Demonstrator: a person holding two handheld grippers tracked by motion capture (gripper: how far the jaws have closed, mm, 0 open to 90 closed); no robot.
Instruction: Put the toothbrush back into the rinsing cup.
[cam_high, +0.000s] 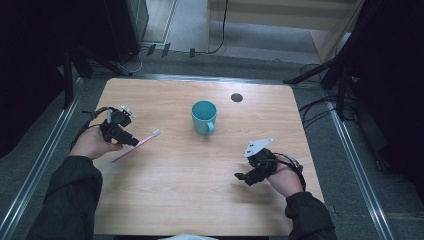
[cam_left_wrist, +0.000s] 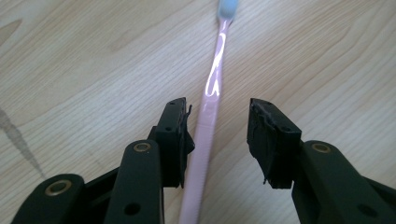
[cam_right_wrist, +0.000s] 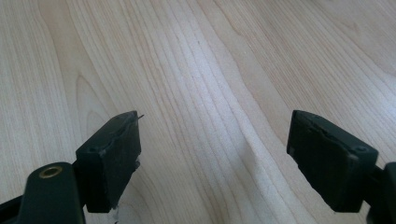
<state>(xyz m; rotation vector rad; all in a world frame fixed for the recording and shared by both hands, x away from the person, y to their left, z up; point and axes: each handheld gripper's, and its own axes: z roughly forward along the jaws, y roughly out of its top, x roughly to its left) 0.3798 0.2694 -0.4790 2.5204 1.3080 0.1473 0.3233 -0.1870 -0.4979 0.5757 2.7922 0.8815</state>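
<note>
**Pink toothbrush between our left jaws**

Pink handle of the toothbrush (cam_left_wrist: 205, 140) lies flat between our left gripper's (cam_left_wrist: 217, 135) parted jaws, nearer one pad, unclamped, which looks lined up for a pinch. Our right gripper (cam_right_wrist: 212, 154) gapes wide over bare wood. Beyond both, the teal mug (cam_high: 204, 117) stands on the pale table (cam_high: 200, 200); dark floor surrounds it.

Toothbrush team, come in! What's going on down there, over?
Left gripper open, jaws either side of the pink toothbrush, not clamped. Right gripper open over bare table. Teal mug mid-table, apart from both. Nothing in the way.
</note>
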